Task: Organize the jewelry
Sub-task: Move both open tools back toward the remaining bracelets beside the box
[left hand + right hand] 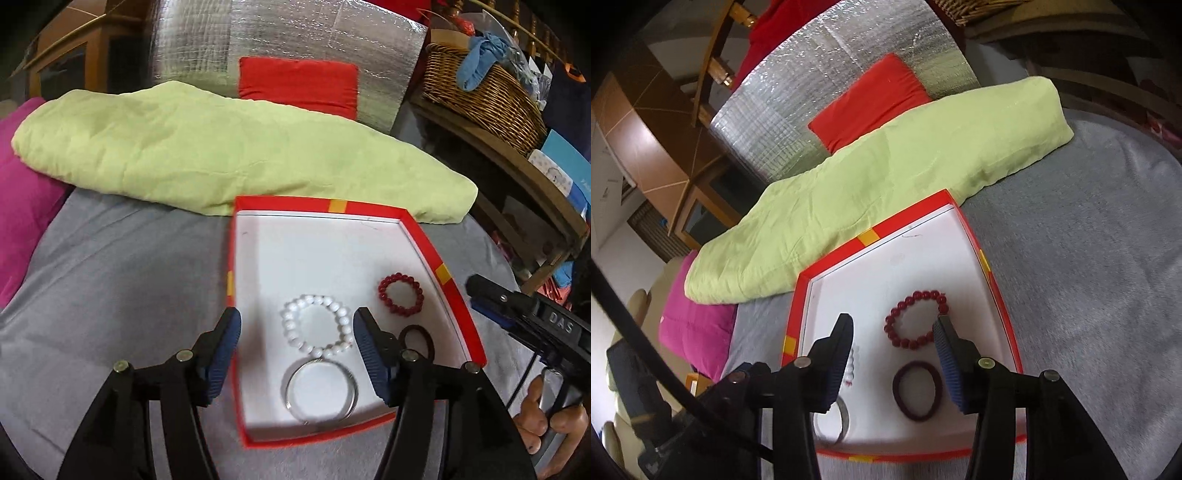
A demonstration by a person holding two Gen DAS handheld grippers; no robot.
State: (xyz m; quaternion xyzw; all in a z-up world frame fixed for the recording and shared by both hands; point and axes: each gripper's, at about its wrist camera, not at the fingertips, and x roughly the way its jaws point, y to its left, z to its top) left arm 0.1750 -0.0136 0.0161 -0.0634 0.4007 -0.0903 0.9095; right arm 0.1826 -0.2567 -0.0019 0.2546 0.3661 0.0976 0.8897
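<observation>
While your left hand-held gripper [295, 332] hangs over the red-rimmed box [424, 240] on the grey blanket [129, 266], its jaws stand apart and hold nothing; the white bead bracelet [316, 325] lies on the box floor between them, touching the silver bangle [321, 393] below it. Right of these lie the red bead bracelet [400, 294] and a dark hair tie [417, 341]. From your right wrist, the right hand-held gripper [894, 339] is likewise open and empty above the red bead bracelet [918, 319], with the hair tie [918, 389] just beneath.
</observation>
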